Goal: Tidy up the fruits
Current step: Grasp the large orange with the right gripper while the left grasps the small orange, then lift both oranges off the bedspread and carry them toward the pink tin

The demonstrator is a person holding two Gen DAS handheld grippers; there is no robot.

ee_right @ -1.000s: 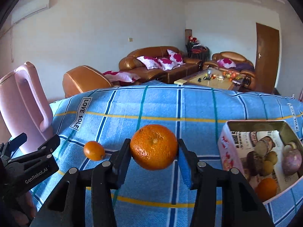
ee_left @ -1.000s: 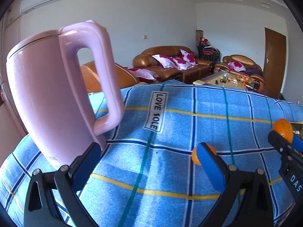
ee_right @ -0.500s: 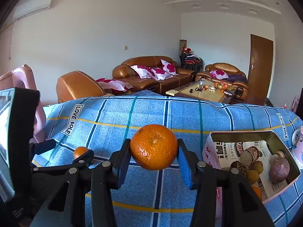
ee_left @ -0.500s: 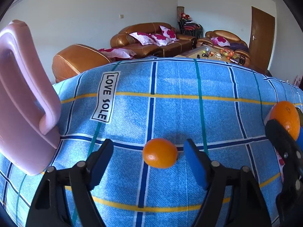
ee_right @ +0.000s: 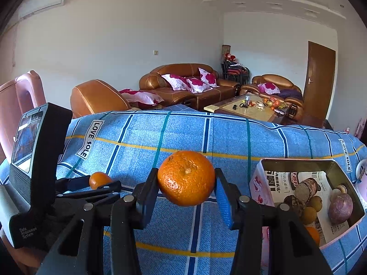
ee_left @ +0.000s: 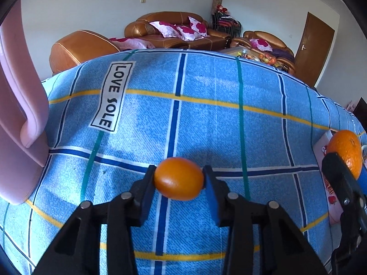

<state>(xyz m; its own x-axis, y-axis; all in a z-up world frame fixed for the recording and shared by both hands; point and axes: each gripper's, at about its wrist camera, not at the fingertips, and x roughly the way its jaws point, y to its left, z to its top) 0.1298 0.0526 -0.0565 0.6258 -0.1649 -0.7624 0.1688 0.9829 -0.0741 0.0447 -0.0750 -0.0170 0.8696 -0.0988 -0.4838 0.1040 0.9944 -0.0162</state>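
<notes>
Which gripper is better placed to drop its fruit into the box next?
Right. The right gripper holds its orange aloft beside the open box; the left gripper has only just closed on the small orange.

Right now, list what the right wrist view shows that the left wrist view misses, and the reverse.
Only the right wrist view shows inside the box, where several fruits lie on newspaper. Only the left wrist view shows the left gripper closed on the small orange up close, pads touching both sides. Both show the big orange in the right gripper, the pink kettle and the blue checked cloth.
</notes>
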